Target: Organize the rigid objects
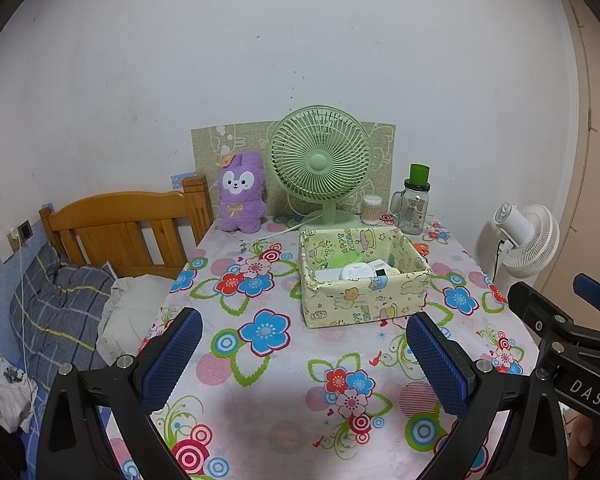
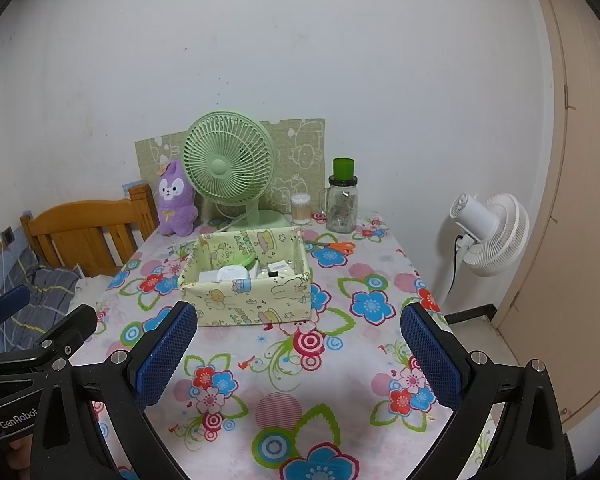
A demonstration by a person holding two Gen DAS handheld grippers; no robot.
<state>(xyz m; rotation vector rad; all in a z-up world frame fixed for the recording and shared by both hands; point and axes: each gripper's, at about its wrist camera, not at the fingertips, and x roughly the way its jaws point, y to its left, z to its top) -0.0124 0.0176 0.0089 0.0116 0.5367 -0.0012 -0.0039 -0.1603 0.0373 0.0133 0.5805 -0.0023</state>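
Note:
A pale yellow patterned box (image 1: 360, 304) (image 2: 252, 300) stands on the flowered table and holds several small white and green items (image 1: 356, 270) (image 2: 240, 270). Orange-handled scissors (image 2: 334, 246) lie on the cloth to the right of the box; only their handle (image 1: 422, 249) shows in the left wrist view. My left gripper (image 1: 304, 328) is open and empty, above the table in front of the box. My right gripper (image 2: 298, 318) is open and empty, also in front of the box. The right gripper shows at the right edge of the left wrist view (image 1: 572, 336).
At the table's back stand a green desk fan (image 1: 320, 164) (image 2: 228, 168), a purple plush rabbit (image 1: 242, 198) (image 2: 176, 200), a cotton swab jar (image 1: 371, 210) (image 2: 301, 208) and a glass jar with a green cup (image 1: 414, 204) (image 2: 342, 200). A wooden bed (image 1: 120, 228) is left; a white fan (image 2: 488, 232) stands right.

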